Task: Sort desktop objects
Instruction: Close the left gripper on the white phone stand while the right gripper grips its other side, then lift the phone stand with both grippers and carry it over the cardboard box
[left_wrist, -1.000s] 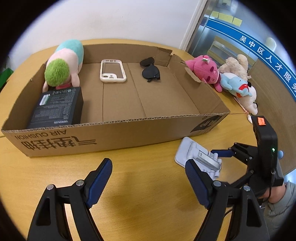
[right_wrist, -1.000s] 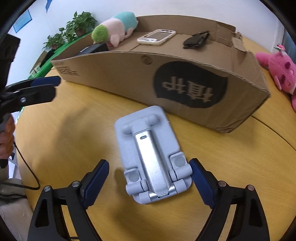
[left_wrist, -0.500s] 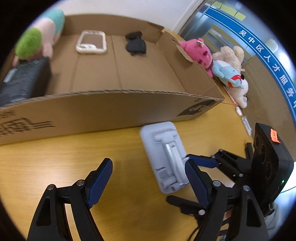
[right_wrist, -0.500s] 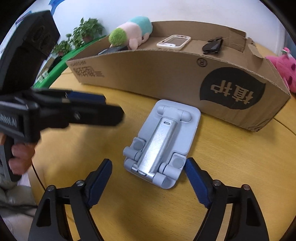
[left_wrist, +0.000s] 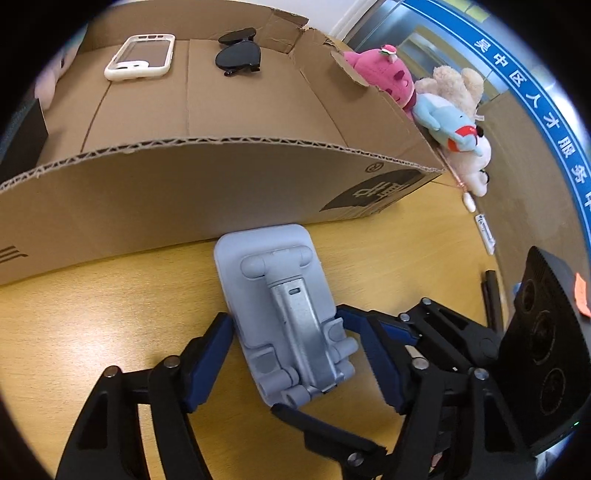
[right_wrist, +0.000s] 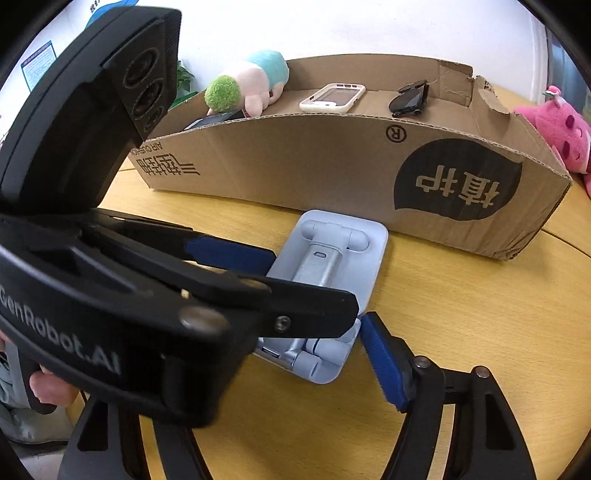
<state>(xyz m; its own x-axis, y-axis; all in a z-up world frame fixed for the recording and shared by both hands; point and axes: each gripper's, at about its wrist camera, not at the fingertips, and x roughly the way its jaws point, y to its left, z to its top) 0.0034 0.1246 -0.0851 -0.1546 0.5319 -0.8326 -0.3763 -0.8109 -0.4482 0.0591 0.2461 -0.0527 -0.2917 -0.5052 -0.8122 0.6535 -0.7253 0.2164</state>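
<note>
A folded grey phone stand lies flat on the wooden table against the cardboard box. My left gripper is open, its blue pads on either side of the stand's near end, close to its edges. My right gripper comes in from the right, open around the same end. In the right wrist view the stand is partly hidden by the left gripper's body; the right gripper's right pad sits beside the stand.
The box holds a white phone case, black sunglasses, a green-haired plush and a black box. Pink, blue and beige plush toys lie right of the box. A pen lies near the table's edge.
My left gripper has moved forward and down and now straddles the stand's near end. The right gripper has also closed in on that end.
</note>
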